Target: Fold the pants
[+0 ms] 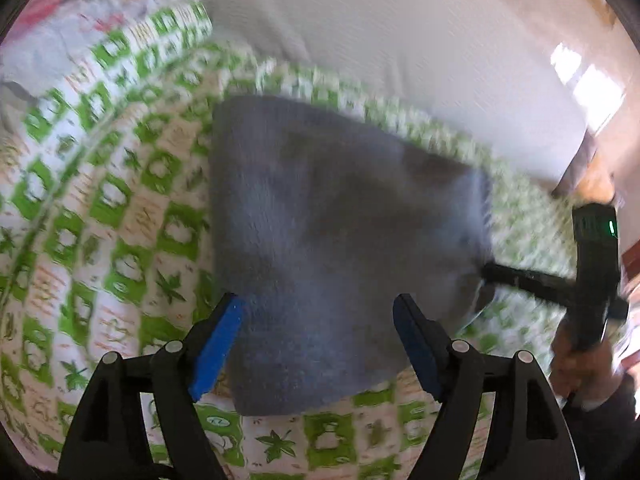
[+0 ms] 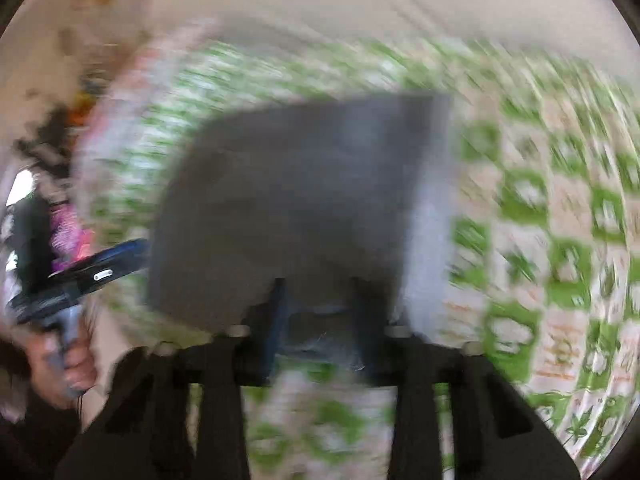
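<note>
The grey pants [image 1: 340, 240] are seen already folded into a compact block lying flat on the green-and-white patterned bed cover [image 1: 100, 208]. The left gripper [image 1: 318, 344] is held with its jaws wide apart and empty, straddling the near edge of the block. On the right gripper [image 2: 316, 320], blurred in its own view, the jaws look parted around the near edge; whether cloth is pinched cannot be told.

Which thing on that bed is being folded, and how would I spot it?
Start at the bed's green-and-white patterned cover. Lying in its middle is the folded pants, a flat grey-blue fuzzy bundle. It is the only plain, unpatterned cloth on that busy print.
</note>
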Tool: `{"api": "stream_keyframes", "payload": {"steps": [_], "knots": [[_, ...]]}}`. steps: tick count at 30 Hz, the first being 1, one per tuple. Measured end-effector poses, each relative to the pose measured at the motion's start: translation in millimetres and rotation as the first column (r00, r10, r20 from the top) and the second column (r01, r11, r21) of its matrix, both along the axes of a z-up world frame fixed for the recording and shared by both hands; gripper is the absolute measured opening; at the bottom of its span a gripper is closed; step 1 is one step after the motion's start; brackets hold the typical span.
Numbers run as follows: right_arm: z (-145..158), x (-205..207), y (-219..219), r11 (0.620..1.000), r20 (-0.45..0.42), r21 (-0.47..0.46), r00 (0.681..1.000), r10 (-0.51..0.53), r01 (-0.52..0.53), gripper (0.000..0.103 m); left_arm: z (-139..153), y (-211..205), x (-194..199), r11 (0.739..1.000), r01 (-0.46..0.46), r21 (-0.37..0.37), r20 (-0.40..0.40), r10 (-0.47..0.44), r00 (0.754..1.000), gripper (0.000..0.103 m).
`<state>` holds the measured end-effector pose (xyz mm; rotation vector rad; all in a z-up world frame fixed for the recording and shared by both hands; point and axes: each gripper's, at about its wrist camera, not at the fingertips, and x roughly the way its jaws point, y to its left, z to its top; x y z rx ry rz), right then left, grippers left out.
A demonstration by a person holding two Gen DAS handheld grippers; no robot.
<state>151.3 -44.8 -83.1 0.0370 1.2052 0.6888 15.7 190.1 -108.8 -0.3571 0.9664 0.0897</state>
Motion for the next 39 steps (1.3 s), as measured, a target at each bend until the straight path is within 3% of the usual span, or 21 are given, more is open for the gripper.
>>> {"api": "stream_keyframes", "payload": {"steps": [3,4,7,9,11,13,15,23,29,39], "knots": [[-9.1,14.7,-16.0,0.997,-0.061,0.073,0.997,-0.036,0.041,0.000,-13.0,-4.1,10.3,0.997,0.002,0.076,-0.055,0.002,0.998,0.080],[-3.8,13.6,-15.0,0.997,-0.050,0.072,0.998,-0.031,0.034,0.004,-9.3,-5.7,10.0,0.996,0.000,0.088,-0.057,0.005,0.998,0.080],[27.0,-1.7,-6.6,0.997,0.026,0.074,0.999,0.024,-0.025,0.007,13.2,-8.9,1.9,0.993,-0.014,0.120,-0.019,0.017,1.000,0.080],[48.1,-16.4,-0.9,0.996,0.120,0.040,0.990,0.074,-0.079,0.011,24.3,-9.6,-3.3,0.986,-0.044,0.163,-0.010,0.046,0.999,0.080],[64.3,-31.5,5.8,0.991,0.221,-0.029,0.966,0.132,-0.128,0.022,34.3,-10.6,-10.9,0.978,-0.069,0.195,0.013,0.067,0.998,0.080],[73.8,-38.2,11.3,0.985,0.280,-0.059,0.944,0.174,-0.164,0.058,44.1,-16.0,-20.7,0.971,-0.085,0.224,0.043,0.077,0.996,0.080],[78.8,-44.2,14.4,0.979,0.324,-0.062,0.924,0.206,-0.196,0.068,47.9,-19.2,-23.3,0.959,-0.110,0.263,0.056,0.098,0.994,0.080],[82.2,-50.6,24.2,0.952,0.374,-0.089,0.876,0.306,-0.294,0.068,51.1,-32.4,-40.9,0.937,-0.165,0.306,0.072,0.150,0.986,0.080],[77.6,-49.8,27.7,0.933,0.397,-0.106,0.846,0.356,-0.343,0.068,50.6,-36.2,-52.2,0.948,-0.161,0.274,0.079,0.144,0.986,0.080],[62.5,-41.8,20.7,0.932,0.372,-0.121,0.854,0.363,-0.343,0.068,39.3,-43.2,-53.7,0.955,-0.131,0.266,0.058,0.119,0.991,0.080]]}}
